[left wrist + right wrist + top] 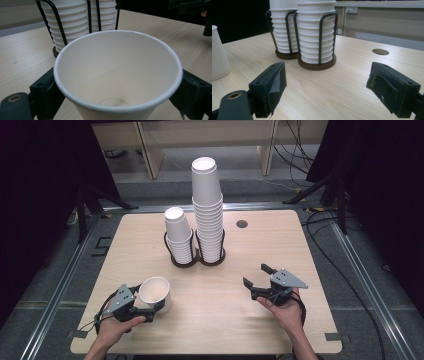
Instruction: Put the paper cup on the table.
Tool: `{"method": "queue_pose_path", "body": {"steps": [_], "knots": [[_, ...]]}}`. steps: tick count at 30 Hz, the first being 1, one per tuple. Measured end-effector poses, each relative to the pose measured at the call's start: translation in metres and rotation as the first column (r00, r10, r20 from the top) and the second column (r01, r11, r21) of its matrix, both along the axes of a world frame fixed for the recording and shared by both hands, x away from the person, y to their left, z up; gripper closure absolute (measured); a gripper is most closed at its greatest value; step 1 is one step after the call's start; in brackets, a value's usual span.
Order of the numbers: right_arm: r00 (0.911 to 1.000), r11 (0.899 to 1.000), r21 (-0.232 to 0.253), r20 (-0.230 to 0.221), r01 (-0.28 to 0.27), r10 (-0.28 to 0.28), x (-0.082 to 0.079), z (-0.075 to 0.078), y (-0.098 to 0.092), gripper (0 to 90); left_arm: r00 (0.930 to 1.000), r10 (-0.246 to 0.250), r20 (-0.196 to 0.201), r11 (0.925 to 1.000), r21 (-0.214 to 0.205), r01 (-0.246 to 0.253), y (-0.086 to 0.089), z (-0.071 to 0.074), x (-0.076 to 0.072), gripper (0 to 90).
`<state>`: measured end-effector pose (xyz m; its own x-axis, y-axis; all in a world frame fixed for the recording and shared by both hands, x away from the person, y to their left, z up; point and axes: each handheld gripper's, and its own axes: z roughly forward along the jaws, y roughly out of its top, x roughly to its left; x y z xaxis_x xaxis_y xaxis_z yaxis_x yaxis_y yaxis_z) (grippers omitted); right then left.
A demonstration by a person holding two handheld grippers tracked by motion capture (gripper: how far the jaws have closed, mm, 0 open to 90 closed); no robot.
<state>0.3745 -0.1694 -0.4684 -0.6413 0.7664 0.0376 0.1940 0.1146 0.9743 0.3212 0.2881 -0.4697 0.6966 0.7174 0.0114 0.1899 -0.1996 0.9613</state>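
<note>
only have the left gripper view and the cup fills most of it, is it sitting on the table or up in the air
Observer: The right gripper view shows the paper cup standing upright with its base on the table.
Operator: ok, is the other gripper holding anything
Observer: No. In the high view the right gripper is open and empty, low over the table's right side.
Operator: which stack is taller, the tops are cut off for me
Observer: From above, in the wire holder, the right-hand stack stands much taller than the left-hand stack.
</note>
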Motion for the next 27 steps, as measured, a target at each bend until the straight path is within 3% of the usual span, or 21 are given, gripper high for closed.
{"method": "queue_pose_path", "body": {"steps": [4, 9, 11, 12, 14, 19, 20, 21, 26, 27], "knots": [[0.9999, 1.000, 0.000, 0.009, 0.009, -0.009, 0.000, 0.000, -0.001, 15.3, 0.9999, -0.014, -0.002, 0.9997, -0.022, 0.014, -0.001, -0.001, -0.001, 8.7], [0.9997, 1.000, 0.010, -0.024, 0.003, -0.003, -0.001, 0.000, 0.001, 15.3, 0.9993, -0.030, -0.023, 0.9992, -0.028, 0.029, -0.003, 0.000, -0.003, 0.7], [0.9999, 1.000, 0.006, -0.011, -0.002, 0.002, -0.001, 0.000, 0.001, 15.2, 0.9996, -0.025, -0.010, 0.9988, -0.042, 0.025, -0.004, 0.000, -0.003, 0.0], [0.9999, 1.000, 0.001, -0.014, -0.008, 0.009, 0.000, 0.000, 0.000, 15.3, 0.9997, -0.025, -0.007, 0.9994, -0.026, 0.025, -0.003, 0.001, -0.004, 0.0], [0.9998, 1.000, 0.006, -0.016, -0.009, 0.009, -0.001, 0.000, 0.001, 15.2, 0.9997, -0.024, -0.004, 0.9985, -0.049, 0.023, -0.004, 0.002, -0.004, 0.0], [1.0000, 1.000, -0.011, 0.002, -0.006, 0.006, 0.000, 0.001, 0.001, 15.2, 0.9998, -0.017, 0.006, 0.9994, -0.029, 0.017, -0.001, 0.004, -0.006, 0.0], [1.0000, 1.000, -0.007, 0.005, -0.005, 0.005, 0.000, 0.001, 0.001, 15.2, 0.9998, -0.019, 0.008, 0.9986, -0.049, 0.020, -0.002, 0.004, -0.006, 0.0], [0.9998, 1.000, -0.011, -0.022, 0.000, 0.000, -0.002, 0.001, 0.000, 15.2, 0.9997, -0.021, 0.016, 0.9989, -0.041, 0.021, -0.001, 0.004, -0.007, 0.0], [0.9995, 1.000, -0.005, -0.030, 0.001, -0.001, -0.002, 0.001, 0.000, 15.2, 0.9993, -0.028, 0.023, 0.9980, -0.056, 0.030, 0.004, 0.006, -0.010, 0.0], [0.9995, 1.000, -0.004, -0.030, 0.001, -0.001, -0.002, 0.001, 0.000, 15.2, 0.9996, -0.023, 0.016, 0.9988, -0.044, 0.024, 0.006, 0.007, -0.011, 0.0]]}}
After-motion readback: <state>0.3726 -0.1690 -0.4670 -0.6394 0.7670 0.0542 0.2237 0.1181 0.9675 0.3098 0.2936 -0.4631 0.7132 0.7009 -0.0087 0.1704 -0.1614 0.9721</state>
